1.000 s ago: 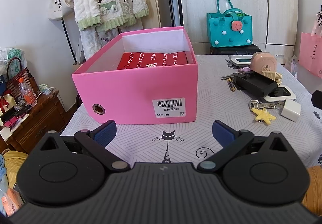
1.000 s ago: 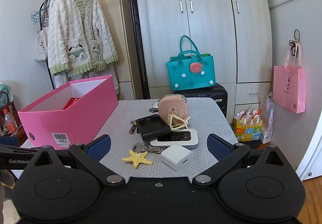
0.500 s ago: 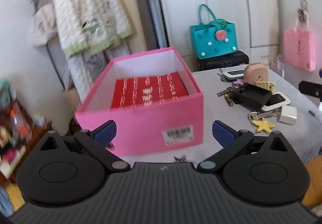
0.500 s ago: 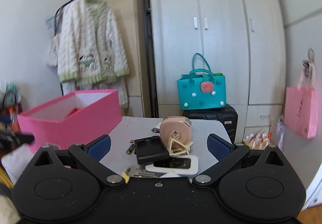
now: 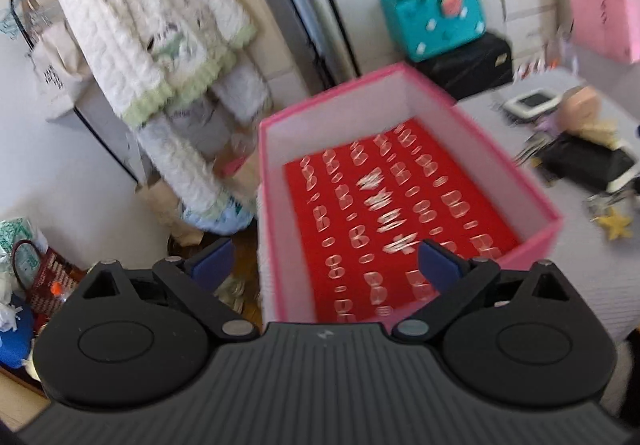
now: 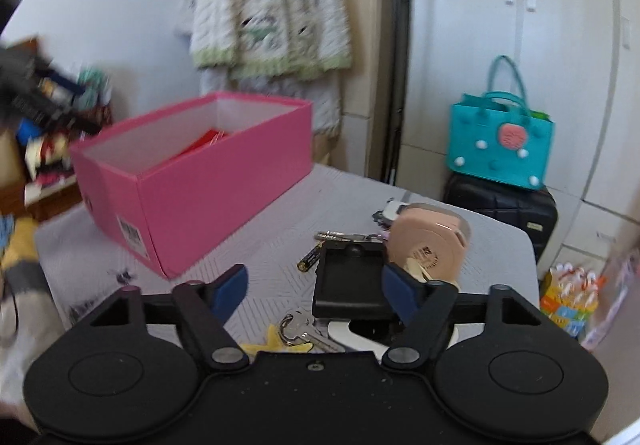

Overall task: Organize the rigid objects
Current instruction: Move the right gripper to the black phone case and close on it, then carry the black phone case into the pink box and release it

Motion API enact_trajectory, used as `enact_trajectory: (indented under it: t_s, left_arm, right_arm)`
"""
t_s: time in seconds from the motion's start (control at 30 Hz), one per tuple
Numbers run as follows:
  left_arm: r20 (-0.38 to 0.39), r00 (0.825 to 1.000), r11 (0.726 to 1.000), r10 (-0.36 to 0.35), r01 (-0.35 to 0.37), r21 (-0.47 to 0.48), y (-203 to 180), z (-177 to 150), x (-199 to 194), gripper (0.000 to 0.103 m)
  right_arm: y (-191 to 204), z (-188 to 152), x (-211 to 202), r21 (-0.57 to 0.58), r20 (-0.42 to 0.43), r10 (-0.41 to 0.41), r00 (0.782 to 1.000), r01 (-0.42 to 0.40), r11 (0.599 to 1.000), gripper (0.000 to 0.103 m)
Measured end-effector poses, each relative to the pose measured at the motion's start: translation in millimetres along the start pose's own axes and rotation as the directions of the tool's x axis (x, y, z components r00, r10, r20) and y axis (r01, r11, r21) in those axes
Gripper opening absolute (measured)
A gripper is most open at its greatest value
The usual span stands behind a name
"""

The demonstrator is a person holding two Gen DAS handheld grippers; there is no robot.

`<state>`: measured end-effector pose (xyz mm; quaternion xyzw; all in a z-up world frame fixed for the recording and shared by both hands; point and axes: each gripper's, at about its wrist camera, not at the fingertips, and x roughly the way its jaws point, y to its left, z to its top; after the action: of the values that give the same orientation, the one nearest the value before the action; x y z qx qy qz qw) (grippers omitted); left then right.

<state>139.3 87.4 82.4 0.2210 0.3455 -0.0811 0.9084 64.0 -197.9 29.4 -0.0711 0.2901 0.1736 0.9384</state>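
Grippers first: my left gripper (image 5: pixel 326 259) hangs over the pink box (image 5: pixel 540 197), jaws wide but closing, nothing btwn the blue pads, nothing held. One left pad sits outside the box's near-left wall in view, the other over the red patterned sheet (image 5: pixel 384 205) lying flat on the box floor. Left view is blurred, so small detail is lost.

My right gripper (image 6: pixel 314 291) points at the clutter on the grey tablecloth (image 6: pixel 260 241); jaws part open and closing, no grip on anything yet. Black case (image 6: pixel 348 285) lies partly btwn the pads w/ the right pad just in front of its right edge; can't tell if pad touches it. Pink round tape measure (image 6: pixel 428 241) stands on edge just behind that pad. AA battery (image 6: pixel 310 259) lies beside the case's left corner. Keys (image 6: pixel 300 329) and yellow starfish charm (image 6: pixel 272 341) are close under the gripper body, next to a white flat device (image 6: pixel 352 335) mostly hidden by the case.

Pink box is on the table's left part, well apart from the clutter. Teal bag (image 6: pixel 502 143) sits on a black suitcase (image 6: pixel 504 213) behind the table, by the wardrobe.
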Motion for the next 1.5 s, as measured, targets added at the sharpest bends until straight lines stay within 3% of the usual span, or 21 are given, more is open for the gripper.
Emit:
enact_trajectory:
  t_s: [0.17,0.43,0.5,0.57,0.6,0.77,0.9,1.03,1.27,1.5]
  left_arm:
    - [-0.135,0.991,1.000,0.009,-0.008,0.008,28.3,13.0,51.3,0.074]
    - [-0.259,0.966,0.999,-0.017,0.025,0.028,50.1,18.3,115.4,0.051]
    - [-0.280,0.959,0.998,-0.042,0.051,0.023,50.6,17.8,124.2,0.028]
    - [-0.296,0.948,0.993,-0.116,0.115,-0.023,54.8,18.9,130.6,0.013]
    - [-0.296,0.946,0.991,-0.135,0.130,-0.037,56.2,18.9,131.8,0.010]
    - [-0.265,0.957,0.993,-0.120,0.119,-0.023,53.9,20.2,134.7,0.010]
    - [-0.250,0.961,0.992,-0.122,0.120,-0.021,55.8,20.1,139.2,0.009]
    - [-0.226,0.967,0.993,-0.118,0.121,-0.001,54.4,17.9,137.2,0.009]
    - [-0.186,0.977,0.992,-0.099,0.111,0.059,47.2,13.9,128.6,0.009]
    - [-0.148,0.985,0.986,-0.089,0.108,0.129,38.3,12.2,114.2,0.009]
  right_arm:
    - [-6.5,15.7,30.8,-0.053,-0.117,0.013,0.993,-0.019,0.998,0.071]
    - [-21.3,32.3,71.4,-0.073,-0.278,-0.003,0.961,-0.018,0.997,0.071]
    - [-25.0,34.7,80.7,-0.065,-0.312,0.004,0.950,-0.026,0.998,0.072]
    - [-26.3,36.3,88.1,-0.073,-0.343,0.002,0.939,-0.029,0.997,0.069]
    - [-26.3,37.0,91.4,-0.083,-0.368,0.001,0.930,-0.034,0.996,0.068]
    - [-27.0,43.7,98.6,-0.094,-0.419,0.011,0.908,-0.055,0.994,0.068]
    - [-28.9,45.4,106.8,-0.083,-0.429,0.015,0.903,-0.056,0.995,0.067]
    - [-21.1,45.9,105.3,-0.130,-0.411,-0.018,0.912,-0.039,0.991,0.067]
    - [-19.3,56.6,82.8,-0.097,-0.358,0.006,0.934,-0.043,0.994,0.066]
    - [-17.8,55.7,75.0,-0.081,-0.355,0.015,0.935,-0.047,0.996,0.066]
